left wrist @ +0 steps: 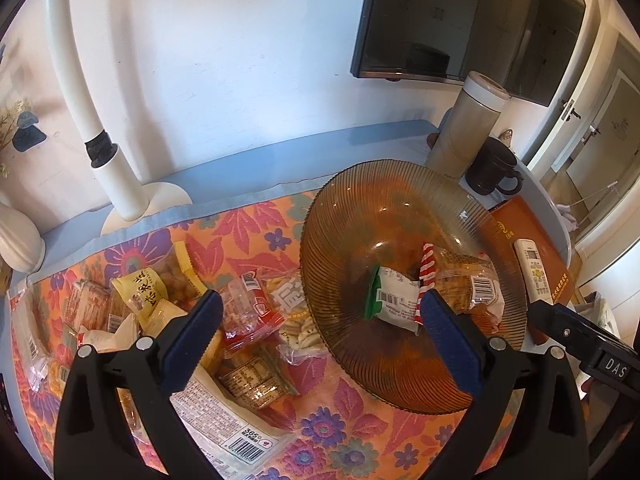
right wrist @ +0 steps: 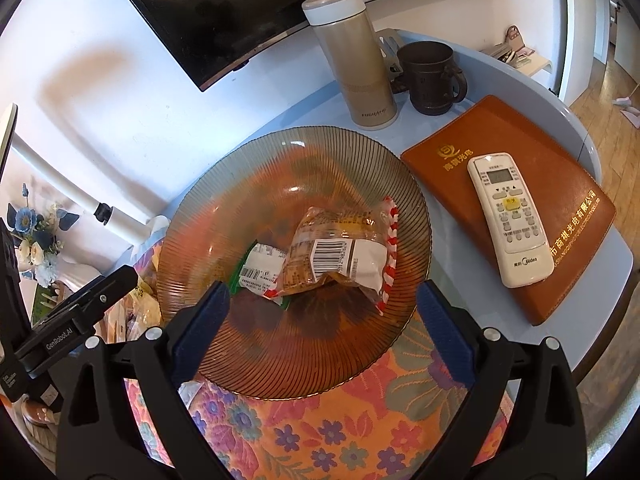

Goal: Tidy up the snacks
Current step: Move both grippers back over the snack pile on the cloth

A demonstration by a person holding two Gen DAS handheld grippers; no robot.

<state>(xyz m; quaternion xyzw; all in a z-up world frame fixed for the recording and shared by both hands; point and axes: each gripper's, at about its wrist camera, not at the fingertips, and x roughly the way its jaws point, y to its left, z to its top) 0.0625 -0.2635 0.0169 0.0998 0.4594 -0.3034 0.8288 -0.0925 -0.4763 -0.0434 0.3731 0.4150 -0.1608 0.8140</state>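
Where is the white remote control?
The white remote control lies on top of the orange-brown folder, on the right of the right wrist view. It is just right of the amber glass bowl, in front of the dark mug.

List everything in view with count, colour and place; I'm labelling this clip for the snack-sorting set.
Ribbed amber glass bowl: one, on the floral cloth.
Wrapped snack packets in the bowl: two, one with a red-white striped edge, one green-edged.
Loose snack packets: many, yellow, red and clear, piled on the cloth left of the bowl.
Floral orange tablecloth: one, over the blue table.
Beige thermos flask: one, behind the bowl.
Dark brown mug: one, right of the flask.
Orange leather folder: one, right of the bowl.
White remote control: one, on the folder.
Left tongs: black with blue pads, open.
Right tongs: same, open.
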